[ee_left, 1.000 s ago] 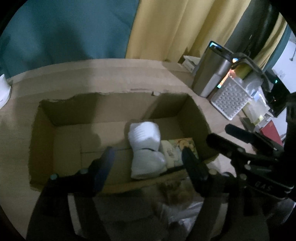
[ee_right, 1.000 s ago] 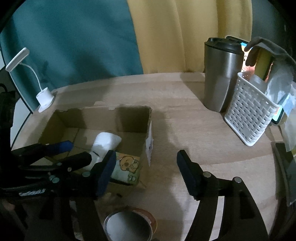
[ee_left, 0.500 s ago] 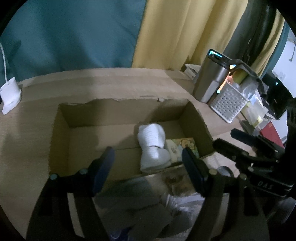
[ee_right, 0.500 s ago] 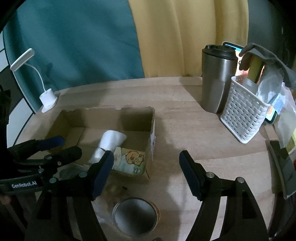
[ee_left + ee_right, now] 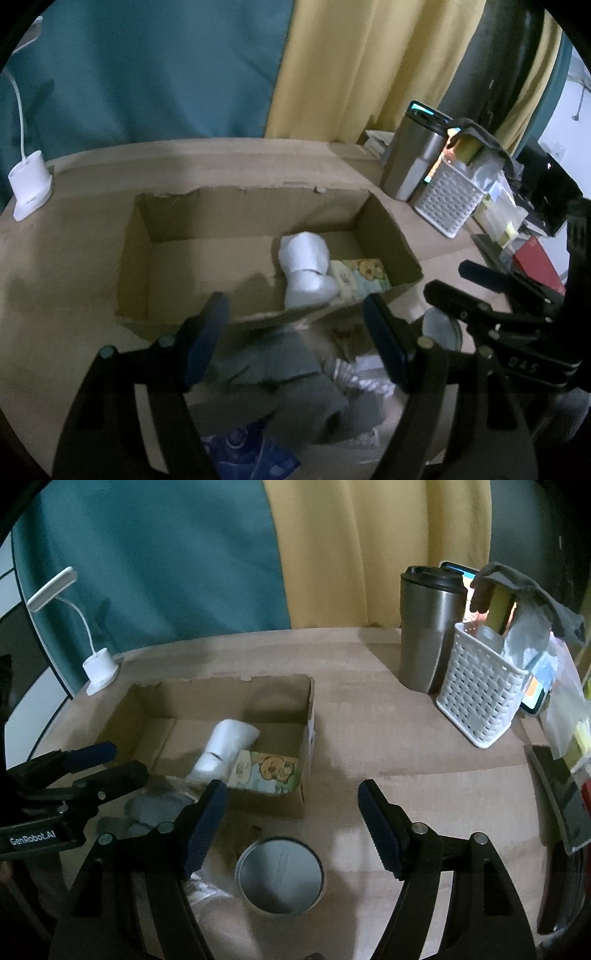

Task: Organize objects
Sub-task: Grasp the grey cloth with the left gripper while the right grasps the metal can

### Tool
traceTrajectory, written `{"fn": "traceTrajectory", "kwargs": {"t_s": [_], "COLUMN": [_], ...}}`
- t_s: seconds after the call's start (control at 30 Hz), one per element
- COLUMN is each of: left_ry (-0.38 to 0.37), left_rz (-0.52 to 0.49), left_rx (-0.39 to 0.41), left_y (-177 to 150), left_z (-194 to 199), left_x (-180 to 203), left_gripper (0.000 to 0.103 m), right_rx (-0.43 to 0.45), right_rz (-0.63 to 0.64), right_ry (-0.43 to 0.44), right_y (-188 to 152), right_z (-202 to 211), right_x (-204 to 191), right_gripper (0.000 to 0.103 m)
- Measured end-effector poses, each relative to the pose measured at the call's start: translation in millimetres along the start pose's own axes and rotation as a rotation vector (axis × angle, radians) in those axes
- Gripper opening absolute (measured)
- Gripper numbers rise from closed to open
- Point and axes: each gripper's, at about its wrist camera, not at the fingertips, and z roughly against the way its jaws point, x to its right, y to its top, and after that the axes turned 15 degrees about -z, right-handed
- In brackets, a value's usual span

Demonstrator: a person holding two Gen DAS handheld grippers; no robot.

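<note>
I have both claws spread wide with nothing between the fingers. My left gripper (image 5: 295, 325) hangs over the near edge of the open brown cardboard box (image 5: 192, 218), above a heap of grey cloth (image 5: 291, 384) and crumpled white wrapping (image 5: 358, 373) lying on the wooden table (image 5: 74, 266) in front of that box. My right gripper (image 5: 291, 812) hovers over a round silver tin can (image 5: 280, 875) that stands upright on the table just outside the box's near right corner.

Inside the box, against its right end, a white rolled bundle (image 5: 225, 749) lies tilted, touching a flat pack printed with a cartoon bear (image 5: 266, 771) that sits in the near right corner.

At the table's far right edge a steel tumbler with a black lid (image 5: 428, 627) stands beside a white perforated plastic basket (image 5: 480, 698) stuffed with items I cannot make out. A small white desk lamp (image 5: 96, 664) sits at the far left corner.
</note>
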Motion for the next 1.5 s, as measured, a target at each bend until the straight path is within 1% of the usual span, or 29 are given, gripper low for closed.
{"fn": "traceTrajectory", "kwargs": {"t_s": [0.33,0.67,0.97,1.3,1.5], "left_ry": [-0.007,-0.01,-0.008,0.002,0.011], "left_rz": [0.001,0.001,0.004,0.006,0.006], "left_rx": [0.001,-0.01,-0.03,-0.061,-0.077], "left_y": [-15.9,-32.2,-43.7,-52.3,-52.1], "left_z": [11.7,15.6,13.3,4.8,-0.8], "left_x": [6.0,11.8,16.4,18.1,18.2], "left_gripper": [0.077,0.077,0.077,0.077,0.077], "right_rx": [-0.001,-0.008,-0.025,-0.034,-0.036], "right_rz": [0.003,0.001,-0.002,-0.003,0.001], "right_ry": [-0.004,-0.007,-0.008,-0.006,0.004], "right_y": [-16.2,-35.2,-48.3,-54.8,-54.6], "right_z": [8.9,15.6,15.2,12.5,7.2], "right_x": [0.6,4.9,9.5,13.2,13.7], "right_gripper": [0.076,0.076,0.076,0.076,0.076]}}
